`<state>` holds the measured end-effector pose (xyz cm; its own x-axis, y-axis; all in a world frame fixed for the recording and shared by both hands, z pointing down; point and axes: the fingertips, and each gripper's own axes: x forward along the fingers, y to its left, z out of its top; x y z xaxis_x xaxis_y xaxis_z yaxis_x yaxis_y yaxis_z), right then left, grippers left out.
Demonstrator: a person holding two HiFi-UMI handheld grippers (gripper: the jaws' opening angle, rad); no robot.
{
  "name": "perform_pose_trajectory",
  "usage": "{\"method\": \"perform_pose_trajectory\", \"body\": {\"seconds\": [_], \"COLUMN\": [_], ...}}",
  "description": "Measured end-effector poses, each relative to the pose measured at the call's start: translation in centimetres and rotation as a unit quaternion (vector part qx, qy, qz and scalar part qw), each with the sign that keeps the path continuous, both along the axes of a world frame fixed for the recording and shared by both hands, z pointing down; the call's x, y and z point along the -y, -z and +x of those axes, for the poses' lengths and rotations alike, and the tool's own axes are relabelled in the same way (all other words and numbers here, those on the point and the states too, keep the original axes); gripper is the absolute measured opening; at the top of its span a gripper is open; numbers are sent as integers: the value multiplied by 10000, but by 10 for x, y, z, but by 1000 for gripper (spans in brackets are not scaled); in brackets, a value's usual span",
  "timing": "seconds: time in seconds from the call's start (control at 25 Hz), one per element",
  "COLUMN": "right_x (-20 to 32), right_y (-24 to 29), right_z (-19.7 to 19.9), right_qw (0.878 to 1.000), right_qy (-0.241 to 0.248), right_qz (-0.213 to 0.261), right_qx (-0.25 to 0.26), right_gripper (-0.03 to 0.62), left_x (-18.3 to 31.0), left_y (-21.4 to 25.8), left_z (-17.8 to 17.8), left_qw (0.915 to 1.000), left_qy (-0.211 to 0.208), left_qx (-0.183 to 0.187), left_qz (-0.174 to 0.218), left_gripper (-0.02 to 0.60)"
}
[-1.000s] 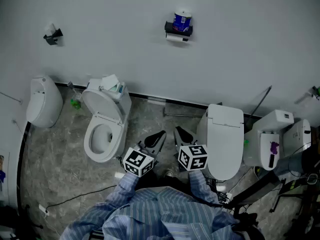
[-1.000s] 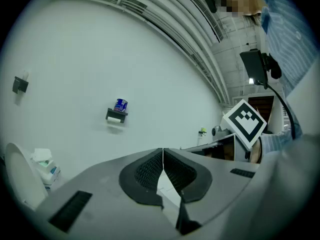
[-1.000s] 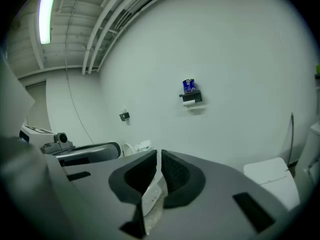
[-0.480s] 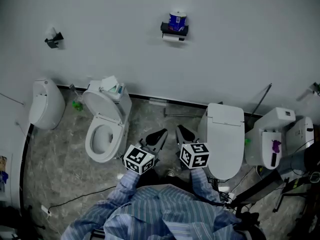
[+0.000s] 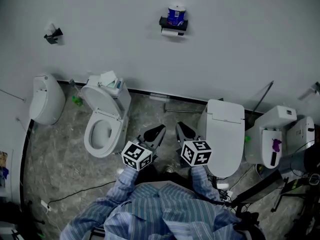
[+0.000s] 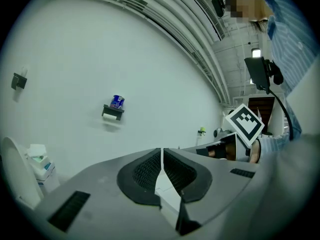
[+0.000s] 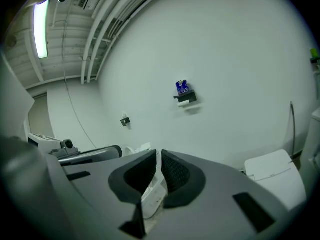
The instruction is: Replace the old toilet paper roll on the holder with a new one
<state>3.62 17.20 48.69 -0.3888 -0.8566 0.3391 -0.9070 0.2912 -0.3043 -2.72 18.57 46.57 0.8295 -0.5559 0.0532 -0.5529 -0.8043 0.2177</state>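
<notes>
White wall backs a row of toilets on grey stone floor. Leftmost stands an open toilet (image 5: pixel 102 129). Next to it, the left gripper (image 5: pixel 160 129) is clenched on nothing, and the right gripper (image 5: pixel 178 127) is likewise closed and empty. Both are well short of the wall. High above them the holder (image 5: pixel 163 22) carries a white roll (image 5: pixel 171 32), with a blue-wrapped roll (image 5: pixel 175 15) standing on top. A lidded toilet (image 5: pixel 224 136) sits rightward.

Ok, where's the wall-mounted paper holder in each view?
Head view: holder at top centre, on the wall.
Left gripper view: left of centre, on the wall.
Right gripper view: just right of centre, on the wall.
Shared landmark: the blue package on top of it, visible in all three views.
</notes>
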Motion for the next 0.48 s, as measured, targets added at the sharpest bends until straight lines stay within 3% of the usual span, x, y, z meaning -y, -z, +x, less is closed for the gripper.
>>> {"method": "perform_pose_trajectory", "body": {"seconds": [0.2,0.48], "right_x": [-2,8], "right_y": [-3,-12], "right_z": [10,29], "right_qw": [9999,9988], "right_qy": [127,154], "right_qz": [31,-107], "right_qx": [113,454], "right_gripper": [34,34], "left_x": [-2,-3], "left_y": [5,-11], "left_z": [18,47], "left_qw": [9998,9992], "left_qy": [-54,-336], "left_qx": [-181,187], "left_qz": [37,-66], "left_gripper": [6,8]}}
